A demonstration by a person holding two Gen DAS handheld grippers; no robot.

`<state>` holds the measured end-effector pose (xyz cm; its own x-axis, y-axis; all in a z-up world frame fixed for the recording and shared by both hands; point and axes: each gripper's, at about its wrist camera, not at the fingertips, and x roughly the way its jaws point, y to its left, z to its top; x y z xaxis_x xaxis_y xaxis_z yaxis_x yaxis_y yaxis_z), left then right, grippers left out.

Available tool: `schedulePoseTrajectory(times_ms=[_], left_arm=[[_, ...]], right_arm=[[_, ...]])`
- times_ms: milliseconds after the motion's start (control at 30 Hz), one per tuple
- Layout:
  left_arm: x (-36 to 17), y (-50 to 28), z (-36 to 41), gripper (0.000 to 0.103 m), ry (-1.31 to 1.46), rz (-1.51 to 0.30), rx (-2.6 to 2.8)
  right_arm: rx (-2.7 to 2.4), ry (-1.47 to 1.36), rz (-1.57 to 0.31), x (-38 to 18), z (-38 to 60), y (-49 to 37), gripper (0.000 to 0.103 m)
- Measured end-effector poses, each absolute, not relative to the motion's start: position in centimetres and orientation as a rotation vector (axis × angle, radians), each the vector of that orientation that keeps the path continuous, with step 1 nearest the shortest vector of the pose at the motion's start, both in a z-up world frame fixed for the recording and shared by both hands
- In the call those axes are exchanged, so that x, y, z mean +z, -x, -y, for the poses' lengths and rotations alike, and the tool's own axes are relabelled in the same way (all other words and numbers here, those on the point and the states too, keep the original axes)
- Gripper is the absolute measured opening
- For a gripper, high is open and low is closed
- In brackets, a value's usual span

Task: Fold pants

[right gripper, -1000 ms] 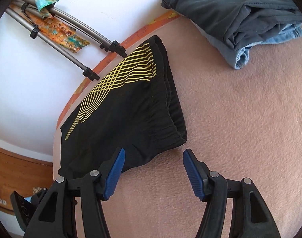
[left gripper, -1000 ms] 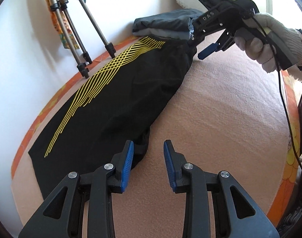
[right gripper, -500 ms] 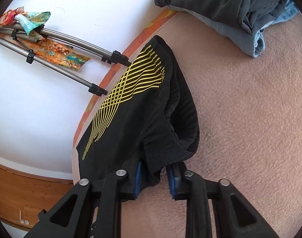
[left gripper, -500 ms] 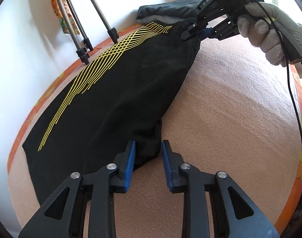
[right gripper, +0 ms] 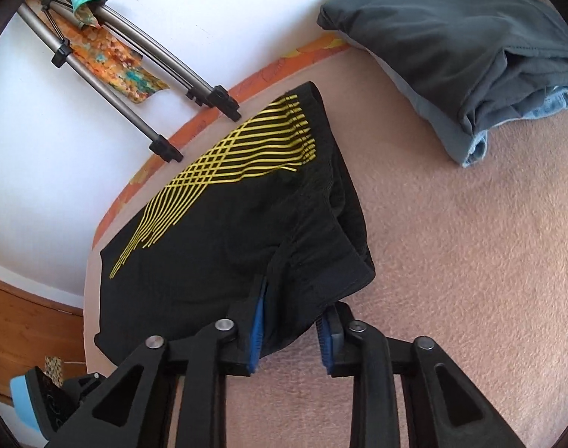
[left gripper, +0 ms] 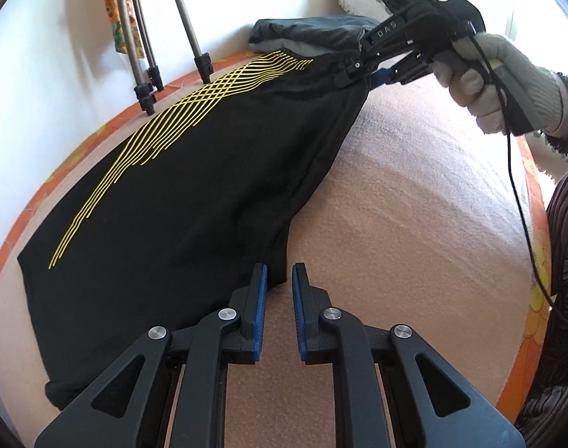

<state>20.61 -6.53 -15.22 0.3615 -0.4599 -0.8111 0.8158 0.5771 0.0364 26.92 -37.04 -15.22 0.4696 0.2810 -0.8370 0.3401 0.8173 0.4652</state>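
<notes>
Black pants (left gripper: 194, 201) with a yellow line pattern lie along the far edge of a pink blanket (left gripper: 414, 224). My left gripper (left gripper: 278, 280) is nearly closed on the pants' crotch edge at the near side. My right gripper (right gripper: 289, 317) is shut on the waistband corner (right gripper: 321, 276) and lifts it off the blanket; it also shows in the left wrist view (left gripper: 362, 74), held by a gloved hand. The pants (right gripper: 224, 231) hang taut between the two grippers.
A folded pile of dark grey and blue clothes (right gripper: 470, 56) lies beyond the waistband. Tripod legs (left gripper: 149, 56) stand at the wall by the orange blanket border (left gripper: 78, 156). A wooden board (right gripper: 22, 317) is at the left.
Both grippers closed on the pants, the left on the crotch edge and the right on the waistband corner. The right one has raised the waistband.
</notes>
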Motion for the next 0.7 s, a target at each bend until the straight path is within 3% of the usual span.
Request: schedulePoseTrajectory(times_ms=[67,133,367,700], left_arm=[[-14.3,-20.3,6.2,0.012,-0.449,-0.848,-0.879],[-13.2,-20.3,6.0,0.013,-0.427,-0.833,-0.874],[-11.5,-23.8,7.1,0.014,-0.38,-0.789,-0.693],[-15.7,-24.1,10.5,0.014,-0.531,-0.851,-0.692]], right_arm=[[-0.036,-0.64,-1.082,-14.9,37.6,-26.0,0.046],[-0.031,-0.666,-1.048,-14.6,38.4,-25.1,0.049],[-0.06,-0.59,-0.999,-12.6,38.1,-24.3,0.05],[-0.07,-0.764,-0.959,-12.7,40.5,-22.5,0.059]])
